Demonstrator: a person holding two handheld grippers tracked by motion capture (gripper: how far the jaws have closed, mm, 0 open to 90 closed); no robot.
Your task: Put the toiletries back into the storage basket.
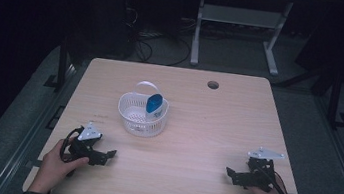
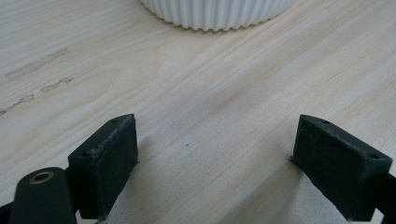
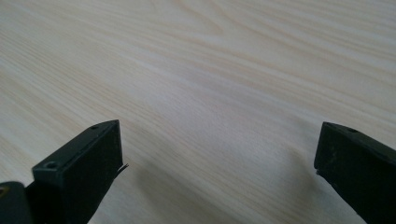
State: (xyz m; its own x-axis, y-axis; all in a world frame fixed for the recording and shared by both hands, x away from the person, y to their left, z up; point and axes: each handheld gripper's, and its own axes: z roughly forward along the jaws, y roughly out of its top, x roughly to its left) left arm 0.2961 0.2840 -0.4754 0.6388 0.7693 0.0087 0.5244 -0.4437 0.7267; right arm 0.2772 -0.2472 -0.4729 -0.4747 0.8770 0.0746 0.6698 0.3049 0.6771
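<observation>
I am resting the left gripper (image 1: 111,153) near the desk's (image 1: 205,131) near-left corner, jaws spread, grasping nothing; right gripper (image 1: 228,172) near the near-right corner, likewise released; the basket (image 1: 141,115) is sitting left of centre, a blue-capped bottle (image 1: 154,103) leaning inside it.
</observation>
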